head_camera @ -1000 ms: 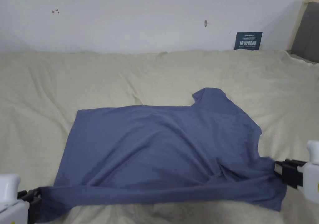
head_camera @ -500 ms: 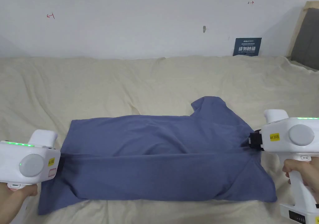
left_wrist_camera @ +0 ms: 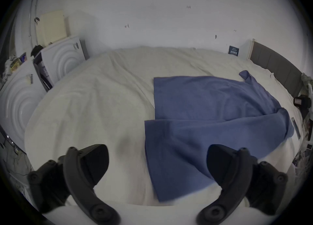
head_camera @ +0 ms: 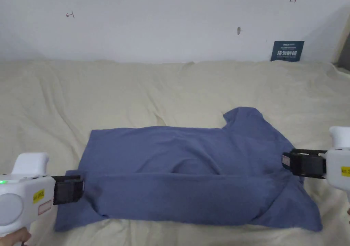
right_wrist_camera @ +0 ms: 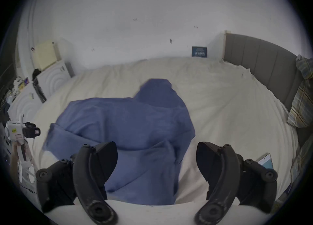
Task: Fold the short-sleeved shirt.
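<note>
Both tools released, shirt (head_camera: pixel 191 175) folded lengthwise

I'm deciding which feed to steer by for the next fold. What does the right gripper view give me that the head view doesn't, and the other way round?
Right gripper view: its own jaws standing wide apart over the shirt's near edge, a grey headboard, a plaid pillow and a phone on the bed.

Head view: both tools at once, the left gripper and right gripper at opposite ends of the blue shirt, with the near strip folded over the body.

Both: the shirt on the cream sheet and the blue sign on the wall.
</note>
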